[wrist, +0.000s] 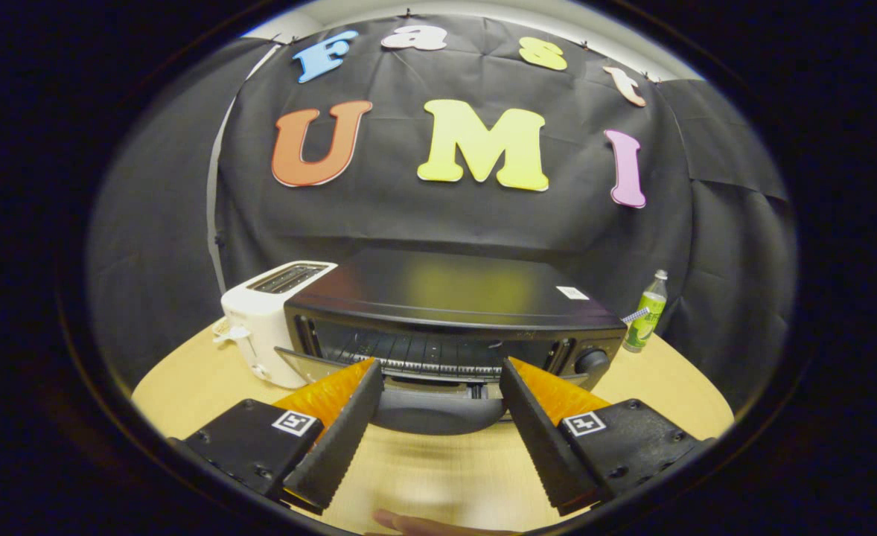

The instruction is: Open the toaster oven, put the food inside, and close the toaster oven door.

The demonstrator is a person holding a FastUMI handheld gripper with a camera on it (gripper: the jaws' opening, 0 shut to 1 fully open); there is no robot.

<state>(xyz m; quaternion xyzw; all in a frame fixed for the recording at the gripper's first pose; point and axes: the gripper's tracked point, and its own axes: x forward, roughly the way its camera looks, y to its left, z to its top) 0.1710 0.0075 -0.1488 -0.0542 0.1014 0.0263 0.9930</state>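
A black toaster oven [450,313] stands on the wooden table just beyond my fingers. Its glass door [312,366] is folded down toward me, and the dark handle [435,409] of the door lies between my fingertips. The wire rack [423,350] shows inside the open cavity, with nothing on it that I can make out. My gripper [438,376] is open, its two black ribbed fingers [338,435] spread either side of the handle with nothing held. A control knob [592,362] sits on the oven's right front.
A white slot toaster [267,320] stands against the oven's left side. A green bottle [648,311] stands behind the oven's right corner. Bare light wood table [438,476] lies under my fingers, and a fingertip of a person's hand [409,522] shows at its near edge.
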